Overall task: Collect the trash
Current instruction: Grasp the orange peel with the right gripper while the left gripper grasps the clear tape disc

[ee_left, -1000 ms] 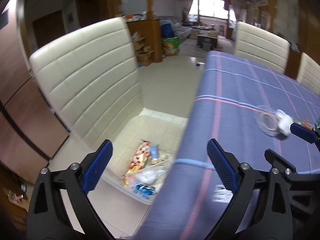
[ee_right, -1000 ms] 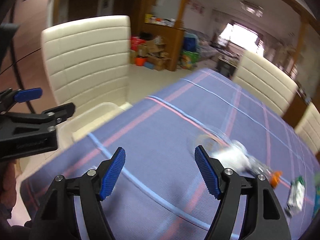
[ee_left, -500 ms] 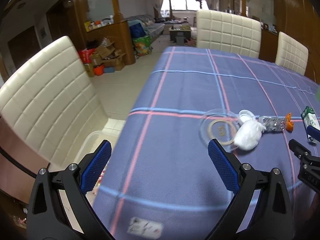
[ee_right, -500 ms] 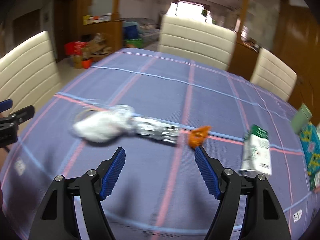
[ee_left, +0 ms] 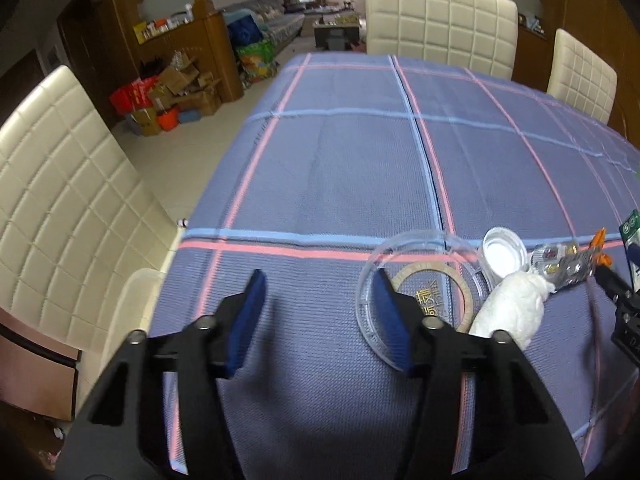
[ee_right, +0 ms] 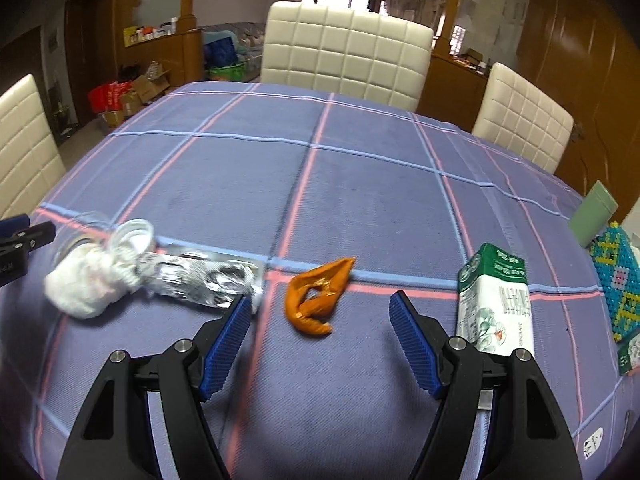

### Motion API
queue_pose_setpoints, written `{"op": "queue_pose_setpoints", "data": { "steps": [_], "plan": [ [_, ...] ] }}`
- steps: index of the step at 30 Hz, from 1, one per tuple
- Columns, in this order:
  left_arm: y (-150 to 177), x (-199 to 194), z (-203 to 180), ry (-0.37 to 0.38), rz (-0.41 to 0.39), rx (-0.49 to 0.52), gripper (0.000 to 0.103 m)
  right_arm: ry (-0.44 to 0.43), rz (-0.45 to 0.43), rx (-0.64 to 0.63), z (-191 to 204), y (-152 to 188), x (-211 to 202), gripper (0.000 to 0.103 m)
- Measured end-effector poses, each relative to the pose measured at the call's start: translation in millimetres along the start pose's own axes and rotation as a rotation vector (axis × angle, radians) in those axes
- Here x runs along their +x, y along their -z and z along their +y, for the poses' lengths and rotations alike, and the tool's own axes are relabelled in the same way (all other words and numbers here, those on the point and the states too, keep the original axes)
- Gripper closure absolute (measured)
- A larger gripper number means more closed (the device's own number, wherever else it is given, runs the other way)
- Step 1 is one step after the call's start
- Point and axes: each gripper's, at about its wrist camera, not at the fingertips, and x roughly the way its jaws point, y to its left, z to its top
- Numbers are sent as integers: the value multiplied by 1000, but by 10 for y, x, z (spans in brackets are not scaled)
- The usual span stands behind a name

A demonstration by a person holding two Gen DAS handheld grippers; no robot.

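So both grippers are hovering over the table's purple plaid tablecloth [ee_right: 360, 184] with nothing in them. The right gripper [ee_right: 320, 320] has its blue fingers spread wide, and the orange crumpled wrapper [ee_right: 316, 296] sits on the cloth just ahead of the gap, lower middle of the right wrist view. Left of that there's a crinkled foil blister pack [ee_right: 200, 276], then a white wadded tissue [ee_right: 88, 284] touching its end, with a small clear plastic lid [ee_right: 134, 236] just behind. On the right side of that frame a green and white carton [ee_right: 496, 300] lies flat next to the right finger.

The left gripper [ee_left: 320, 312] is also open, jaws apart, empty. In its view the right fingertip overlaps the rim of a big clear round lid [ee_left: 420, 296] lying on the cloth, lower right of center. The tissue [ee_left: 512, 312] and small lid [ee_left: 504, 256] are further right, blister pack [ee_left: 564, 264] beyond them. Cream quilted chairs [ee_right: 348, 52] stand round the table.
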Motion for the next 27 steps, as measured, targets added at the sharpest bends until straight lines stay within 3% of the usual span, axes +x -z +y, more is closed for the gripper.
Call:
{"op": "queue_pose_setpoints", "data": {
  "steps": [7, 11, 27],
  "plan": [
    [49, 62, -67, 23, 4, 24, 67, 45, -22, 50, -81, 12, -17, 33],
    [53, 33, -108, 45, 5, 31, 67, 86, -69, 62, -139, -6, -140, 33],
    [47, 81, -64, 30, -3, 28, 64, 6, 11, 52, -64, 1, 99, 33]
  ]
}}
